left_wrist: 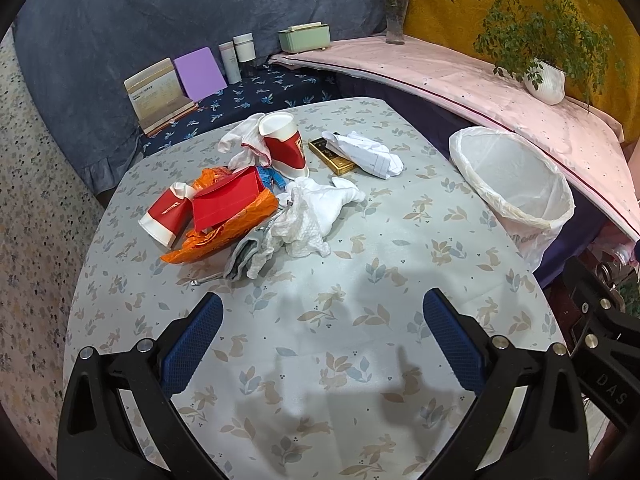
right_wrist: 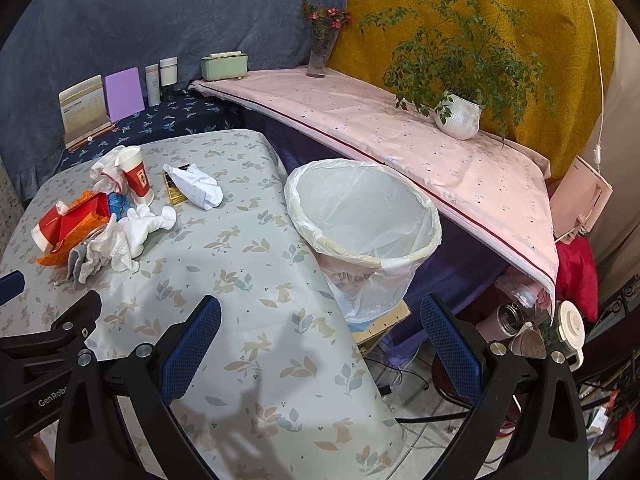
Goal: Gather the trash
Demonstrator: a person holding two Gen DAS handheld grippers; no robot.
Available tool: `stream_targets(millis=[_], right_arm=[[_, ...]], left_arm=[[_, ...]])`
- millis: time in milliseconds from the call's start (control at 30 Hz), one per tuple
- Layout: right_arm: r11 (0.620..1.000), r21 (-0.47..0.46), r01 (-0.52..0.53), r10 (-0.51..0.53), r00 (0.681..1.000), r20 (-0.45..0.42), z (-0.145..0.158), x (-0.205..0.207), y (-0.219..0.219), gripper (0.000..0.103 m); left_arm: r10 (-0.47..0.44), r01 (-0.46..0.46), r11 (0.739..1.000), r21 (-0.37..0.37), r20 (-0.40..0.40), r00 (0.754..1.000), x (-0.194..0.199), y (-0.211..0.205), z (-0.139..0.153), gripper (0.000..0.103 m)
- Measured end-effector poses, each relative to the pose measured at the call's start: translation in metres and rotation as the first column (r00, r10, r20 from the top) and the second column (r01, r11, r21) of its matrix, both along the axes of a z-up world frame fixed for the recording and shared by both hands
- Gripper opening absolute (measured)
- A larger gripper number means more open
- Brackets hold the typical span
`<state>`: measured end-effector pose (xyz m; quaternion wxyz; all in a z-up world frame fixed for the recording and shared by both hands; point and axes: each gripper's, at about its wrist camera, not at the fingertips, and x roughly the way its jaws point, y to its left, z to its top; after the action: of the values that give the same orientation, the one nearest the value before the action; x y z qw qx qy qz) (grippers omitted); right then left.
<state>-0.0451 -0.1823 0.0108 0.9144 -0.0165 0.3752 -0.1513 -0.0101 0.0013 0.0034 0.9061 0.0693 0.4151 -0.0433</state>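
While hovering above the bench [left_wrist: 400, 240], left gripper [left_wrist: 322, 340] and right gripper [right_wrist: 320, 340]: fingers spread, nothing held. Trash heaped at far left of bench (red paper cup [left_wrist: 285, 148], red box [left_wrist: 224, 200], crumpled tissues [left_wrist: 308, 216]); lined waste bin [right_wrist: 364, 216] just beside the bench's right edge.

a home: cloth-draped table [left_wrist: 360, 280], potted plant [right_wrist: 456, 80], flower vase [left_wrist: 396, 8].

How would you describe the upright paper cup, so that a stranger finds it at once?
Start at the table with the rabbit-print cloth and look at the trash pile on its far left part. At the back of that pile stands the paper cup, red with a white rim. It alone stands upright; the other red cup lies on its side.
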Motion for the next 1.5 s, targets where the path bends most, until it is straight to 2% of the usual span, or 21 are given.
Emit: stream_targets(millis=[1500], right_arm=[[1.0, 0.002, 0.017, -0.017, 1.0, 0.012, 0.0027, -0.0019, -0.0047, 0.096]], left_arm=[[-0.02, 0.02, 1.0, -0.002, 0.022, 1.0, -0.0029, -0.0076, 0.0074, 0.095]])
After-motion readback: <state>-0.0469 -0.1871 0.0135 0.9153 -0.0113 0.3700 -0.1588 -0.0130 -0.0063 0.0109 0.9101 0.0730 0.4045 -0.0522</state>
